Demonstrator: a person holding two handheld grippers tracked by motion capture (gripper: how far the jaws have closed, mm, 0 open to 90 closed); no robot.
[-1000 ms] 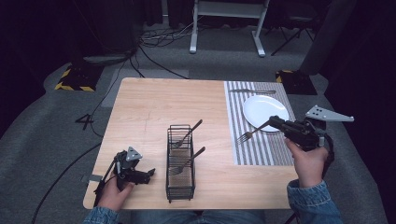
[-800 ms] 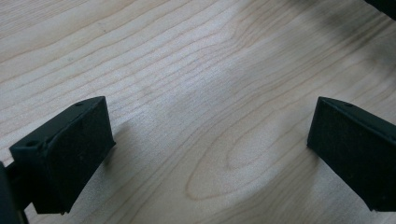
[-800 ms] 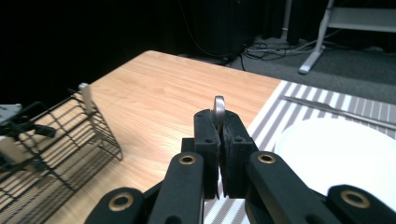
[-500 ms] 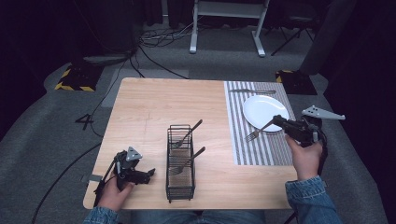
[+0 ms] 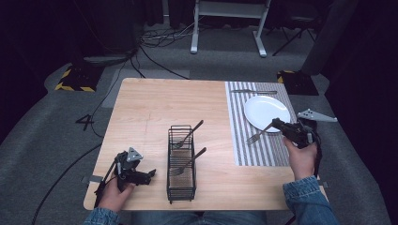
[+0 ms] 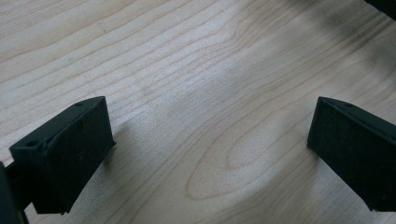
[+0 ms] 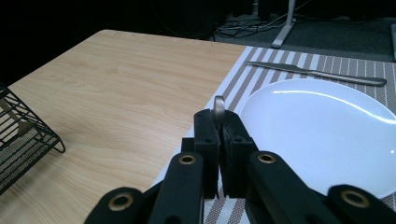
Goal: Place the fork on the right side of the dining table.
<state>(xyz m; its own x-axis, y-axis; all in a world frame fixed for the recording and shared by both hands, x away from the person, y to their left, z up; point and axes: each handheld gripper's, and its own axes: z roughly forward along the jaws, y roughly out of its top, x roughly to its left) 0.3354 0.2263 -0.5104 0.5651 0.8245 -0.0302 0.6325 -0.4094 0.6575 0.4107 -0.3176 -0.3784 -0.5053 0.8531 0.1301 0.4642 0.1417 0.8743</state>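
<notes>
My right gripper (image 5: 280,126) is shut on the handle of a metal fork (image 5: 258,134). It holds the fork over the striped placemat (image 5: 263,150), with the tines pointing left just in front of the white plate (image 5: 266,111). In the right gripper view the handle's end (image 7: 218,105) sticks up between the closed jaws, and the plate (image 7: 327,130) lies just beyond. My left gripper (image 5: 149,175) rests low at the table's near left. It is open, with its pads (image 6: 65,154) wide apart over bare wood.
A black wire rack (image 5: 181,161) stands in the near middle of the table with two forks leaning in it. Its corner (image 7: 23,140) is visible at the left of the right gripper view. A knife (image 5: 253,91) lies on the placemat behind the plate. The table edge (image 5: 187,210) is close to both hands.
The right gripper has shifted only slightly beside the plate, with the fork still in it. The left gripper has not moved.
</notes>
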